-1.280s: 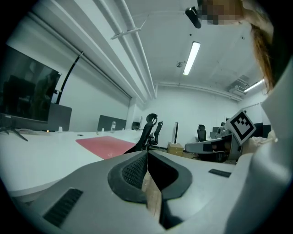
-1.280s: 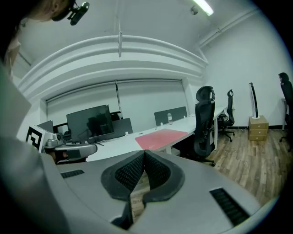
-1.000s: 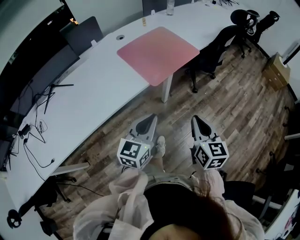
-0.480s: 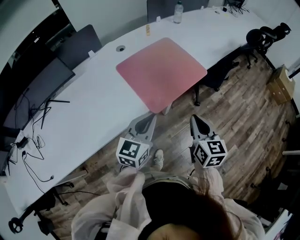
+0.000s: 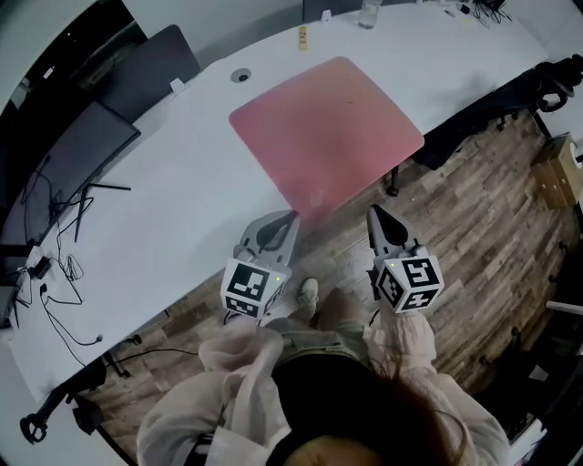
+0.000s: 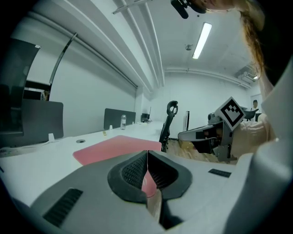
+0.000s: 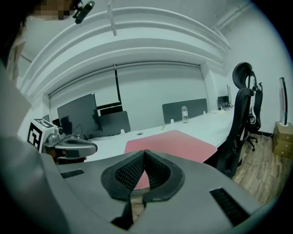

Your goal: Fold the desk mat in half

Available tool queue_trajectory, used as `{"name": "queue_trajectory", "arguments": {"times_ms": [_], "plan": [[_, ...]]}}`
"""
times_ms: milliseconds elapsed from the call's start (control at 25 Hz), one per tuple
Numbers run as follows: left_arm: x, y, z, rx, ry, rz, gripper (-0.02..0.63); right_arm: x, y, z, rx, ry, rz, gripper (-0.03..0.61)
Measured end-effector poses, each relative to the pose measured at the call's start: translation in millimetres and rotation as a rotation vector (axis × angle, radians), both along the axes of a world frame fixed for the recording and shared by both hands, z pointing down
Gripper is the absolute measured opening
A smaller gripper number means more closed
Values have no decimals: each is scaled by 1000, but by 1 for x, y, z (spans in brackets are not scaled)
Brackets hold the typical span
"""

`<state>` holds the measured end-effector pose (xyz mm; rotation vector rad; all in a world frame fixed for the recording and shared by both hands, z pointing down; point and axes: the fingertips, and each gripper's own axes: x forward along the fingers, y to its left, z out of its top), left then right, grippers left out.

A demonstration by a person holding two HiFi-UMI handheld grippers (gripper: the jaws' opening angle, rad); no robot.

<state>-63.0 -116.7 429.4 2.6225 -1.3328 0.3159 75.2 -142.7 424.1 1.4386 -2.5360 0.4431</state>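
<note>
cool, even indoor light, fairly bright. a ceiling strip light [image 6: 201, 40] glows overexposed in the left gripper view. the white worktop [image 5: 173, 191] reads bright with faint glare; the wooden floor [image 5: 492, 209] beside it is dimmer, with soft shadows. both gripper views bend strongly and go black at the corners; the near jaws look soft.

A long curved white desk [image 5: 164, 205] bears a flat pink desk mat [image 5: 323, 136] and a bottle [image 5: 369, 12].
</note>
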Motion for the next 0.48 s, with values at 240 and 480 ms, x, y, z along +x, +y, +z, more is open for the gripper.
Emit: {"name": "queue_trajectory", "arguments": {"times_ms": [240, 480], "plan": [[1, 1, 28, -52, -69, 9, 28, -15, -10, 25, -27, 64, -76, 14], [0, 7, 62, -187, 71, -56, 29, -37, -11, 52, -22, 196, -219, 23]]}}
